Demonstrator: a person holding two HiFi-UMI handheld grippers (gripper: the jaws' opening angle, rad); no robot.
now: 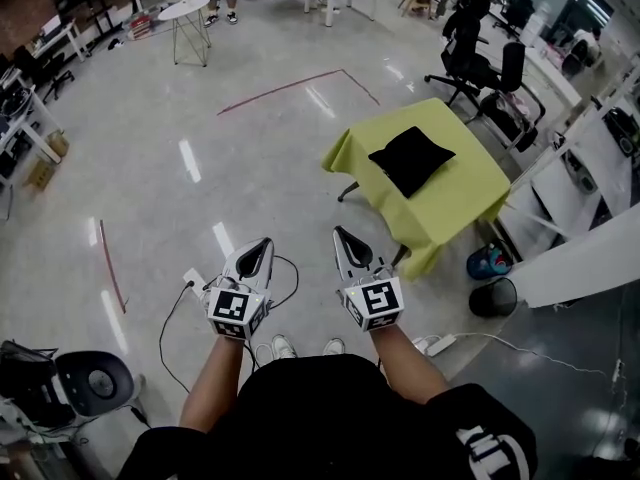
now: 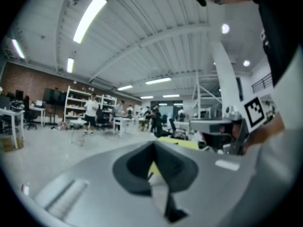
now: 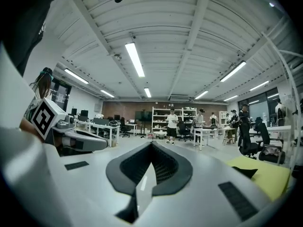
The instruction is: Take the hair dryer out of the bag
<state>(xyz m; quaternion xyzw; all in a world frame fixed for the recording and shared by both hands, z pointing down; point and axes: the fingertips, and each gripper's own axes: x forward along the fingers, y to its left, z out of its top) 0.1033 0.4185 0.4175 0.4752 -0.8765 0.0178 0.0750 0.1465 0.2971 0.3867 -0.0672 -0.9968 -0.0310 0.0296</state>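
A black bag (image 1: 411,158) lies flat on a small table under a yellow-green cloth (image 1: 460,203), ahead and to the right of me. No hair dryer shows; whatever is inside the bag is hidden. My left gripper (image 1: 262,242) and right gripper (image 1: 341,233) are held side by side in front of my body, well short of the table, both shut with nothing between the jaws. In the right gripper view the bag (image 3: 247,172) and the cloth (image 3: 267,176) sit at the lower right. The left gripper view catches a strip of the cloth (image 2: 182,143) beyond its jaws.
Black office chairs (image 1: 470,63) stand behind the table. A blue bag (image 1: 488,262) and a dark round bin (image 1: 493,298) sit by its right leg. A power strip and cables (image 1: 190,286) lie on the floor near my feet. A stool (image 1: 92,380) is at lower left. People stand far off.
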